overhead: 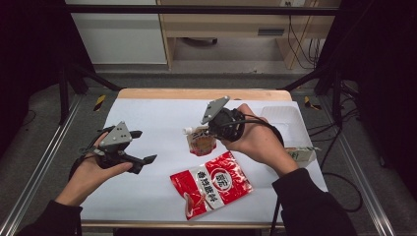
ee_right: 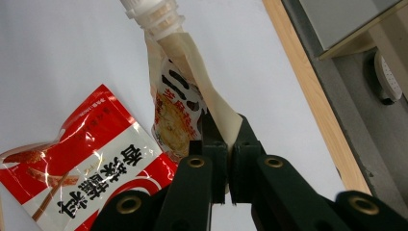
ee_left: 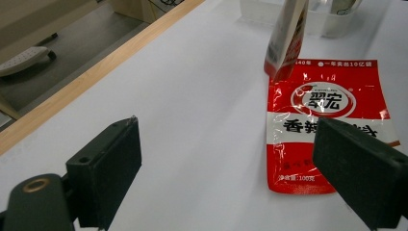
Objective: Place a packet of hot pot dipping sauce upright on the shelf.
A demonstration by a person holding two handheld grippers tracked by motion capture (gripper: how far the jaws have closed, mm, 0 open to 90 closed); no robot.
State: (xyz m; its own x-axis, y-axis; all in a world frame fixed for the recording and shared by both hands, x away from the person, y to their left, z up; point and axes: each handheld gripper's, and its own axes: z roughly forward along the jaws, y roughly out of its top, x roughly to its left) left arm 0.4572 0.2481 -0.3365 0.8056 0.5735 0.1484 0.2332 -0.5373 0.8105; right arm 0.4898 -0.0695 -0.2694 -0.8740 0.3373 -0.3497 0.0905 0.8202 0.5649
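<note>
Spout pouch [ee_right: 180, 103] hangs pinched in right gripper [ee_right: 226, 144], above red packet [ee_right: 91, 159].

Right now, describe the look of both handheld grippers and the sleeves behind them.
Left gripper and right gripper are black, each topped by a grey three-cornered plate. The jaws are blocky black slabs with brass-coloured rivets at their joints. A black cable loops from the right one. The person wears dark sleeves.
</note>
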